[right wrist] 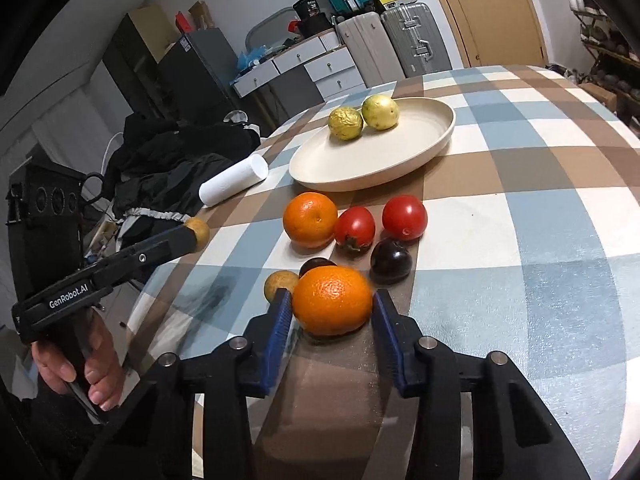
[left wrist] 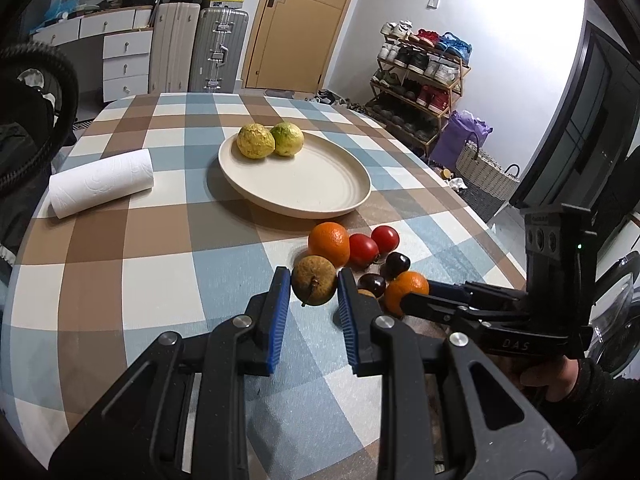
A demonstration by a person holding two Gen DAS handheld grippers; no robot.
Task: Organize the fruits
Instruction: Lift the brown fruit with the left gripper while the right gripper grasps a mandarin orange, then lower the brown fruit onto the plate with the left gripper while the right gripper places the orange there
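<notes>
Left gripper point(left wrist: 314, 286) clamps brown fruit point(left wrist: 314, 285), off table per right view. Right gripper point(right wrist: 332, 306) straddles near orange point(right wrist: 333, 300), pads touching; grip unconfirmed. Plate point(left wrist: 320, 200) holds two yellow fruits. Risk: orange rolls into dark plums point(right wrist: 390, 260) if pads slip.
</notes>
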